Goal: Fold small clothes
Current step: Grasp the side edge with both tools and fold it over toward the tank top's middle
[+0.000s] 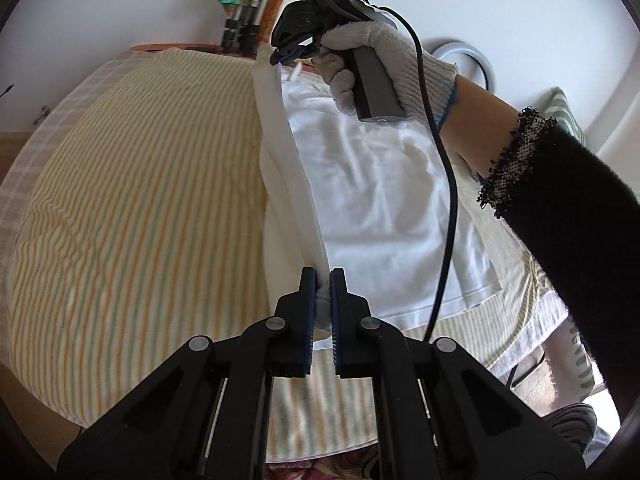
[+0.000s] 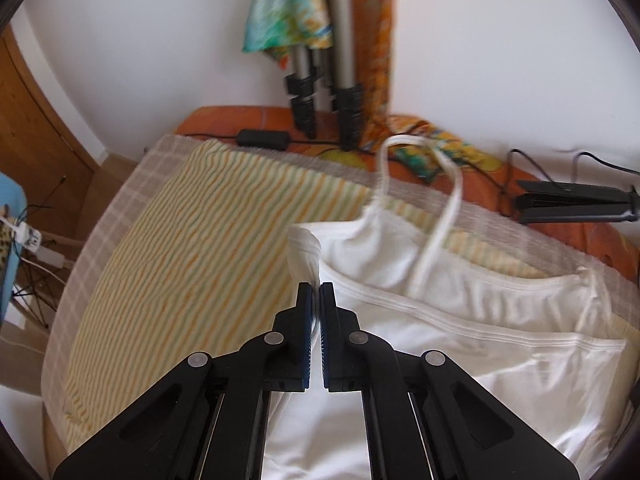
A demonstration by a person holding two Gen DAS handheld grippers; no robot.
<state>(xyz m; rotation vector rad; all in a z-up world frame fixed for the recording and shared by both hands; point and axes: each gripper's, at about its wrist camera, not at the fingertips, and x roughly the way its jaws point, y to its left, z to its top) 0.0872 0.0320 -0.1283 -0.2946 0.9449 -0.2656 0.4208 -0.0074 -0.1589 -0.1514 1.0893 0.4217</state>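
A white strappy top [image 1: 372, 184] lies on a striped towel [image 1: 140, 184]. Its left edge is lifted off the towel into a taut standing fold. My left gripper [image 1: 323, 280] is shut on the near end of that edge, at the hem. My right gripper [image 1: 282, 58], held by a gloved hand [image 1: 384, 60], is shut on the far end. In the right wrist view my right gripper [image 2: 316, 292] pinches the upper side corner of the top [image 2: 440, 304], and a thin shoulder strap [image 2: 444, 216] loops up, blurred.
The striped towel [image 2: 200, 248] covers a checked cloth [image 2: 100, 216] on an orange-covered surface [image 2: 224, 118]. At the back stand tripod legs [image 2: 320, 96], a black power adapter [image 2: 262, 138], cables and a black clamp-like device [image 2: 576, 200]. A dark-sleeved arm [image 1: 568, 200] crosses the right side.
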